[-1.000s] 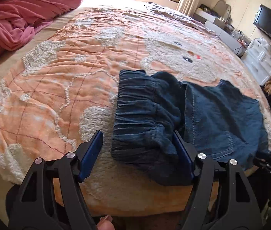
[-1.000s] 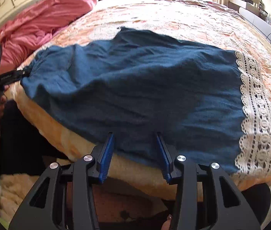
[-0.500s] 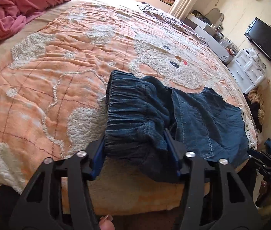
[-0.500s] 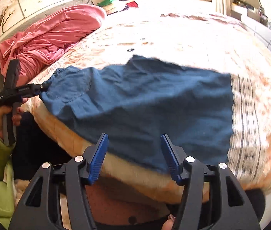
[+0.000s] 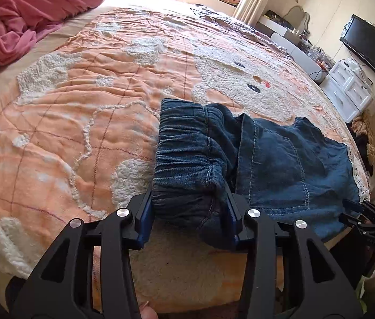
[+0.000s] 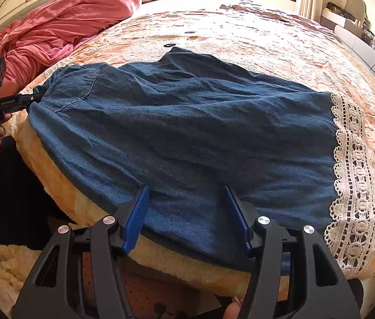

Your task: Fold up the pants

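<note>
Left gripper [image 5: 188, 216] closing, clamped on pants [image 6: 187, 133] waistband – right gripper [image 6: 186, 216] released, pant-leg edge between its jaws.

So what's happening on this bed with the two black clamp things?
A person is folding blue denim pants with a lace hem on an orange bedspread, using a handheld gripper in each hand. The left gripper is closing on the bunched elastic waistband. The right gripper hangs open over the near leg edge, gripping nothing yet.
</note>
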Demonstrator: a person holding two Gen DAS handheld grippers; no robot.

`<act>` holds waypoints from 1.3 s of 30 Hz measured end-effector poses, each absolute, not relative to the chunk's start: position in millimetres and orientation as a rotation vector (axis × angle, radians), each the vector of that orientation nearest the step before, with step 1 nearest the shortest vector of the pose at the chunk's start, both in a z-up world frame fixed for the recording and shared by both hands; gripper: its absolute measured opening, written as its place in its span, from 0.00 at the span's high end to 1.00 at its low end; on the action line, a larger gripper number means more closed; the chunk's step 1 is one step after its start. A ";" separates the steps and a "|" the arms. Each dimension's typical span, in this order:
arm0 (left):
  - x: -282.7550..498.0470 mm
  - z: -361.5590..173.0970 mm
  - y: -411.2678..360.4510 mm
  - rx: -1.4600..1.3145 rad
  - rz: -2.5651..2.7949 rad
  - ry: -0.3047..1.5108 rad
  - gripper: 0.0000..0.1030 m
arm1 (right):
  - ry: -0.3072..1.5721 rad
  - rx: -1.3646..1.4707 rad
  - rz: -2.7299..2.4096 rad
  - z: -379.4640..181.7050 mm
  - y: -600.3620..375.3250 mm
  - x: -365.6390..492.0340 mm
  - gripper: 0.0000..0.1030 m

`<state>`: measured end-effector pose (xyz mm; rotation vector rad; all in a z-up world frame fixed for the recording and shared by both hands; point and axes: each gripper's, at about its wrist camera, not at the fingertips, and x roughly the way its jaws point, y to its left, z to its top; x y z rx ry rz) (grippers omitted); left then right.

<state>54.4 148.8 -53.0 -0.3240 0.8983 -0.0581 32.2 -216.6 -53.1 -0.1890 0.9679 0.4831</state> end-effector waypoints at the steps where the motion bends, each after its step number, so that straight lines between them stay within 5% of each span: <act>1: 53.5 -53.0 148.7 -0.323 -0.058 0.896 0.65 | 0.966 -0.188 0.482 -53.6 -216.4 31.5 0.46; 17: 41.3 52.0 102.2 -0.240 -0.161 0.694 0.47 | 0.911 0.047 0.498 -18.7 -261.0 41.2 0.41; 25: 98.3 4.1 -17.6 -0.136 -0.418 0.862 0.47 | 1.031 0.040 0.399 -47.7 -274.8 51.2 0.41; 31: 104.0 -61.8 -9.4 -0.095 -0.308 0.978 0.47 | 1.029 -0.030 0.413 -54.5 -270.8 47.4 0.41; 39: 97.1 -27.8 -21.5 -0.067 -0.406 0.857 0.37 | 0.830 -0.091 0.536 30.0 -242.8 88.1 0.41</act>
